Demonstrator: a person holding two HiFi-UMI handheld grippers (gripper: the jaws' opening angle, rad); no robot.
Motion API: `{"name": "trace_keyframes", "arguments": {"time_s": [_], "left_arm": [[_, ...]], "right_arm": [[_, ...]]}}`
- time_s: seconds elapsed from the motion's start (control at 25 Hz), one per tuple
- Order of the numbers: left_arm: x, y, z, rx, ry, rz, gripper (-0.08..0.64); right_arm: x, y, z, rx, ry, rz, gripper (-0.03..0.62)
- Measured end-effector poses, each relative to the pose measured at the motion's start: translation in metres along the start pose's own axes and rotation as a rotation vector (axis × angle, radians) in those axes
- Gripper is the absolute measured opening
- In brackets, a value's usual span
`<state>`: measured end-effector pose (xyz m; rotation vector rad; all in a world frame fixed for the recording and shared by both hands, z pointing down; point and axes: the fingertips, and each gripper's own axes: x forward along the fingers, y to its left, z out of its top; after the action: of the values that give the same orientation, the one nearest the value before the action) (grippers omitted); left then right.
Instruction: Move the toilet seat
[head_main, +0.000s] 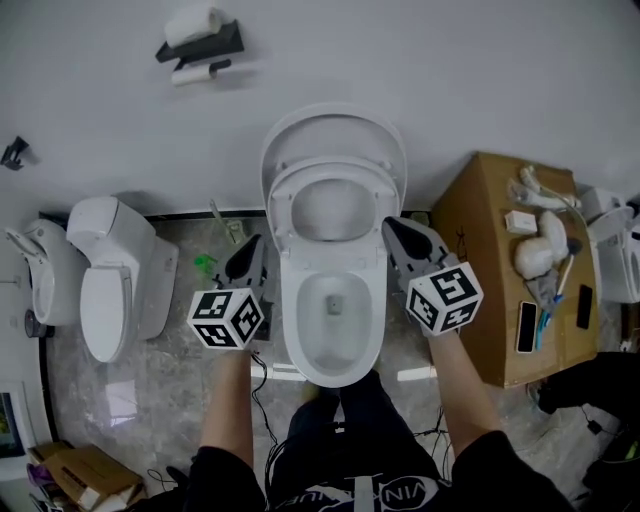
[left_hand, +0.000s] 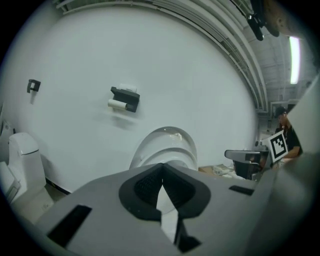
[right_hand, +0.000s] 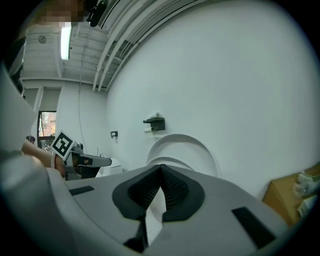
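A white toilet (head_main: 333, 345) stands against the wall with its seat (head_main: 335, 208) and lid (head_main: 334, 140) both raised, leaning back on the wall. The bowl is open below. My left gripper (head_main: 246, 257) is shut and empty, just left of the bowl's rim. On the other side my right gripper (head_main: 393, 229) is shut and empty beside the raised seat's right edge. In the left gripper view the shut jaws (left_hand: 162, 172) point at the raised lid (left_hand: 165, 145). The right gripper view has its shut jaws (right_hand: 160, 167) before the lid (right_hand: 185, 150).
A second white toilet (head_main: 108, 280) stands at the left. A cardboard box (head_main: 510, 270) with small items on top is at the right. A paper holder (head_main: 198, 45) hangs on the wall. Cables lie on the marble floor by my legs.
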<state>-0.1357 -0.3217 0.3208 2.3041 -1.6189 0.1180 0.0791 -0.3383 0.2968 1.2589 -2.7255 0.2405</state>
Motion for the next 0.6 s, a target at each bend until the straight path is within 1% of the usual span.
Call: {"name": "trace_keyframes", "arguments": {"time_s": [0.08, 0.16, 0.28, 0.48, 0.6], "left_arm": [[-0.015, -0.004, -0.005, -0.019, -0.001, 0.003, 0.003], [-0.026, -0.008, -0.008, -0.010, 0.008, -0.001, 0.003], [-0.040, -0.015, -0.003, 0.029, 0.001, -0.001, 0.003], [-0.064, -0.030, 0.017, 0.102, -0.053, 0.005, 0.003], [-0.076, -0.037, 0.027, 0.132, -0.078, 0.003, 0.003]], "right_arm": [[-0.010, 0.009, 0.000, -0.005, 0.002, 0.001, 0.011], [-0.019, 0.017, -0.001, -0.009, 0.005, 0.001, 0.011], [-0.031, 0.027, -0.001, -0.013, 0.002, 0.000, 0.011], [-0.054, 0.043, 0.001, -0.020, -0.008, 0.003, 0.011], [-0.065, 0.052, 0.005, -0.035, -0.011, 0.005, 0.011]]}}
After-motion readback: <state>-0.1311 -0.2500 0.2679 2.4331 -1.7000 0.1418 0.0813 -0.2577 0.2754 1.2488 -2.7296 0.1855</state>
